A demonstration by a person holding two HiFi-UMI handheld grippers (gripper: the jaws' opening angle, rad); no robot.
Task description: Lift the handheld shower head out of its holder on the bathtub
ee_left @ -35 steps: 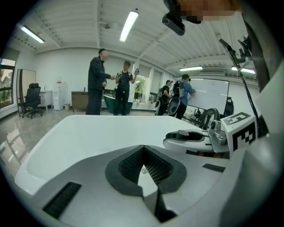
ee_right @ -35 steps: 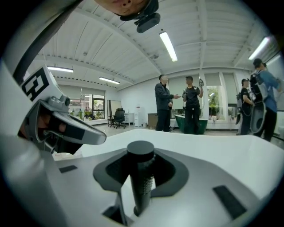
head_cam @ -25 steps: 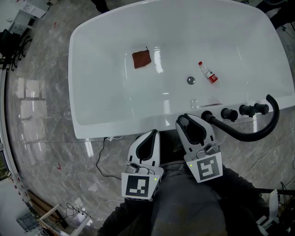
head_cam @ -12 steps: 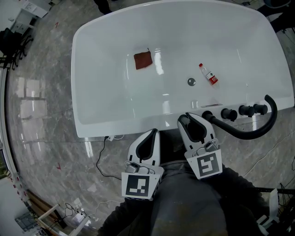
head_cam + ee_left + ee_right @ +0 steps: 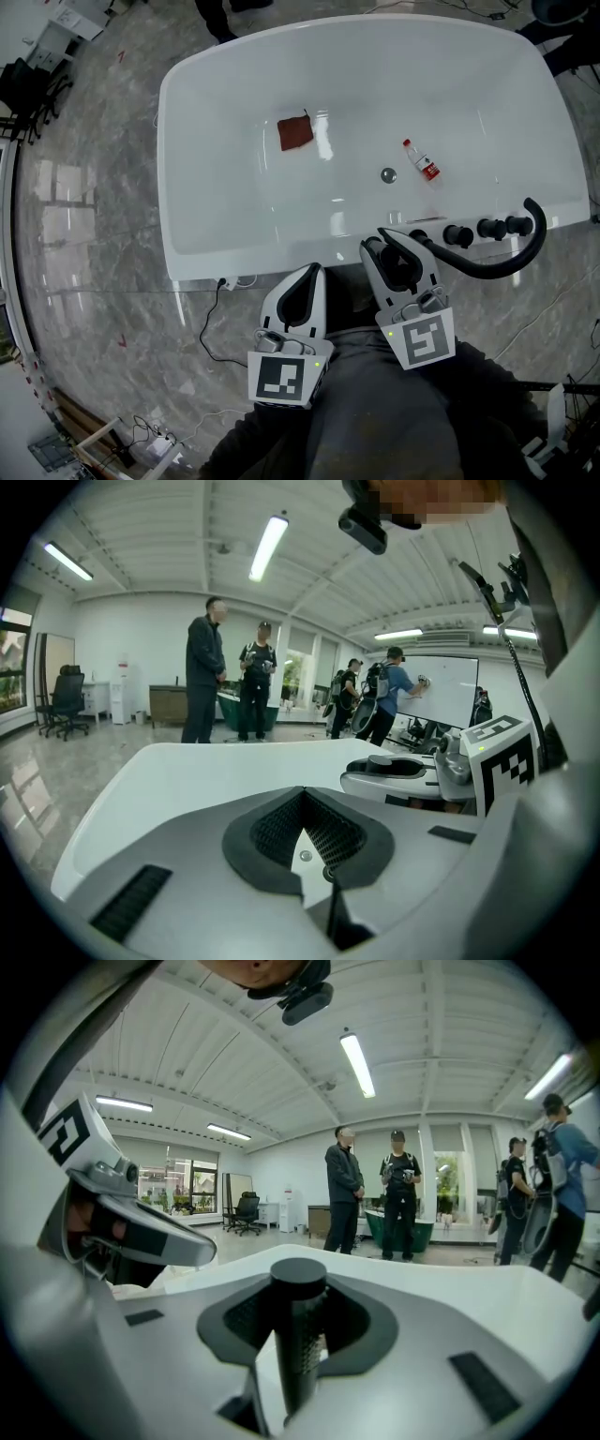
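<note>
The black shower head handle (image 5: 419,237) is gripped in my right gripper (image 5: 398,246), just in front of the white bathtub's near rim (image 5: 281,258). Its black hose (image 5: 502,265) curves right and up past the black tap knobs (image 5: 487,228). In the right gripper view the handle (image 5: 298,1335) stands upright between the pads, and the right gripper (image 5: 300,1283) is shut on it. My left gripper (image 5: 307,274) hangs beside it to the left. Its tips meet with nothing between them, as the left gripper view (image 5: 302,794) also shows.
Inside the tub lie a brown cloth (image 5: 294,133), a small bottle with a red label (image 5: 427,161) and the drain (image 5: 388,174). A cable (image 5: 211,314) trails on the marble floor at the tub's near left. Several people (image 5: 345,1199) stand beyond the tub.
Both grippers have risen, so the tub looks smaller and farther below. The shower head handle came up with the right gripper, and its hose bend has tightened.
</note>
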